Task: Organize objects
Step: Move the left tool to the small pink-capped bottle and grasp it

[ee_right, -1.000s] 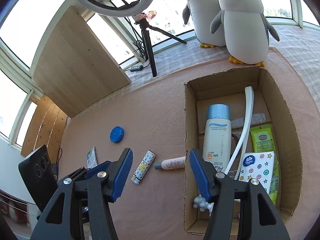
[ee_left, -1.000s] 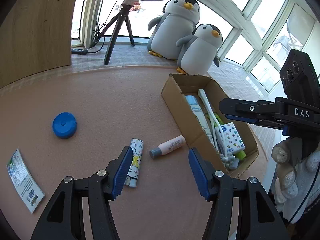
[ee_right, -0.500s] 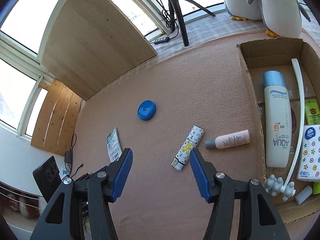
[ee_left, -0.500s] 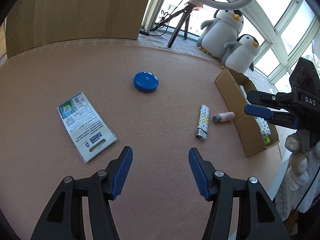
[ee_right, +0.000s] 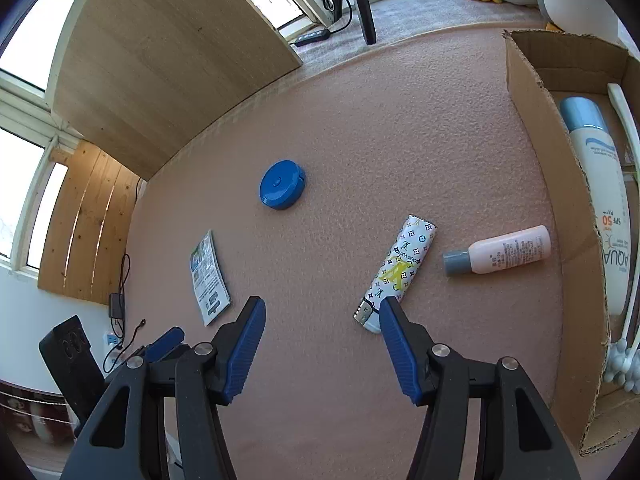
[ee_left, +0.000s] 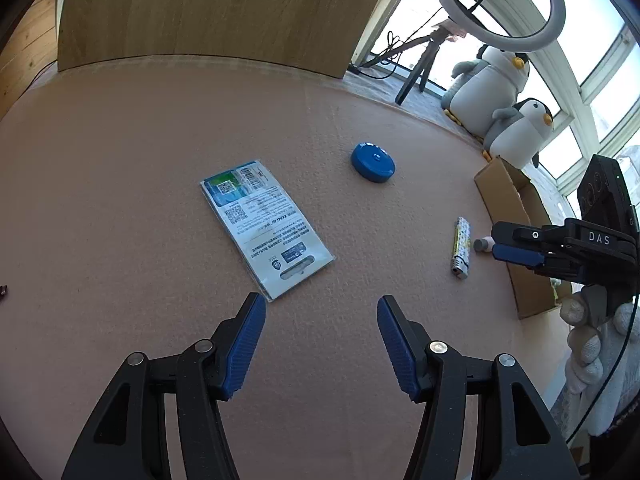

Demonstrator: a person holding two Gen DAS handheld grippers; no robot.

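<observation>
My left gripper (ee_left: 320, 344) hangs with jaws spread and empty, just short of the flat plastic-wrapped printed packet (ee_left: 266, 228); its long axis runs away and leftward; nothing stands between. My right gripper (ee_right: 320, 344), likewise agape, sits nearer the patterned white lighter (ee_right: 396, 272). Beyond lie the round blue disc (ee_left: 373, 161) and open cardboard box (ee_left: 516, 216).

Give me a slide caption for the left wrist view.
Open left gripper hovers near flat printed packet, with blue round case beyond.
</observation>
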